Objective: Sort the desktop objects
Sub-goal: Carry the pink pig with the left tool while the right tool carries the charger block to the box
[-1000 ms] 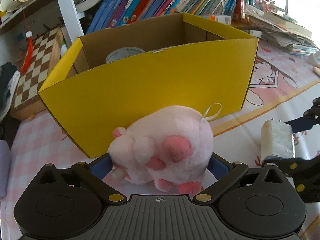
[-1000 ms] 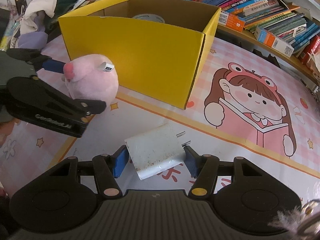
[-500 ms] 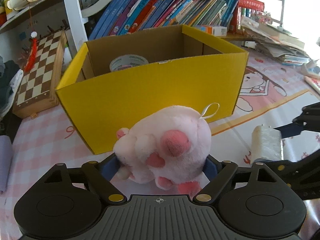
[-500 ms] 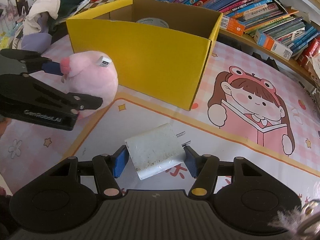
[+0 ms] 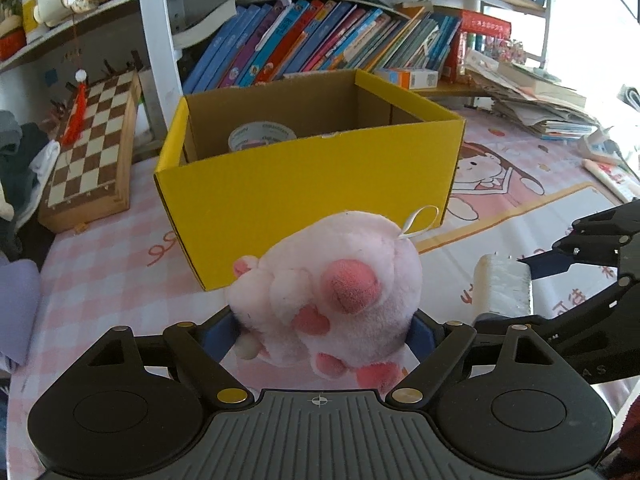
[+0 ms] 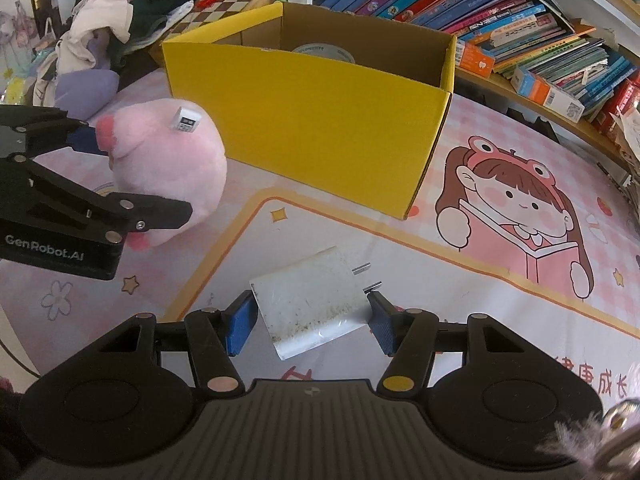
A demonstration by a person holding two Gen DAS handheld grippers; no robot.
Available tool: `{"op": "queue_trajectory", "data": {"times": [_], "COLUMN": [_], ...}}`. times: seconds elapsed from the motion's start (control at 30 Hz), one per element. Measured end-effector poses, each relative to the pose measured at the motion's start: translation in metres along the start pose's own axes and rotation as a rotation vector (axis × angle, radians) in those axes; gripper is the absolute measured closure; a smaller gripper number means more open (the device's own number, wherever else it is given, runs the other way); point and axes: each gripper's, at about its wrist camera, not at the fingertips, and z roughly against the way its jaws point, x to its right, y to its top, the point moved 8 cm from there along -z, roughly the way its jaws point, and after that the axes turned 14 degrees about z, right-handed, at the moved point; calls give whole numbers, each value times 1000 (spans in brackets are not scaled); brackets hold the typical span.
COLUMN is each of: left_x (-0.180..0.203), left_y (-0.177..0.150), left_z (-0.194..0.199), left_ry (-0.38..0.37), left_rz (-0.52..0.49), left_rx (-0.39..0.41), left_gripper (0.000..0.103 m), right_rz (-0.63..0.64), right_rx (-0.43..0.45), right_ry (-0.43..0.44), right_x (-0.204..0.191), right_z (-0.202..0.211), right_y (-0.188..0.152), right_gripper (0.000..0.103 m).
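I have both tongs loaded now, so the step in hand is the carry to the yellow box [image 5: 312, 184], which sits in the upper middle of both views.

The left gripper [image 5: 324, 332] is wide, and its blue pads press on the two sides of the pink plush toy [image 5: 332, 296], low in the centre of the left view; the toy is held clear of the mat, I think.

The right gripper [image 6: 310, 320] stands about half open and is closed on the white charger [image 6: 310, 304], whose metal prongs point to the right of the frame (the grip looks a little skewed).

In the box a roll of tape [image 5: 262, 136] already lies at the back left corner.

Next I must raise each load above the near wall of the box, go over the rim, and release only above the free floor beside the tape.
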Motion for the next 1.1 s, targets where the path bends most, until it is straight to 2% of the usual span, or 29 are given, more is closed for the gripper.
{"op": "queue_trajectory", "data": {"times": [0.47,0.73,1.1], "left_x": [-2,3,5], "left_y": [4,26,65], "left_z": [30,50,66], "left_ry": [-37,-71,-86], "left_rz": [-51,-91,-117], "left_rx": [55,130,229], "left_gripper": [16,16,15], "right_rz": [-40,-87,-52], "right_rx": [22,71,158], "right_ry": [-39,-66,-104], "right_x": [-11,-1,16], "right_z": [17,34,53], "right_y": [3,22,62], "right_gripper": [46,46,46]}}
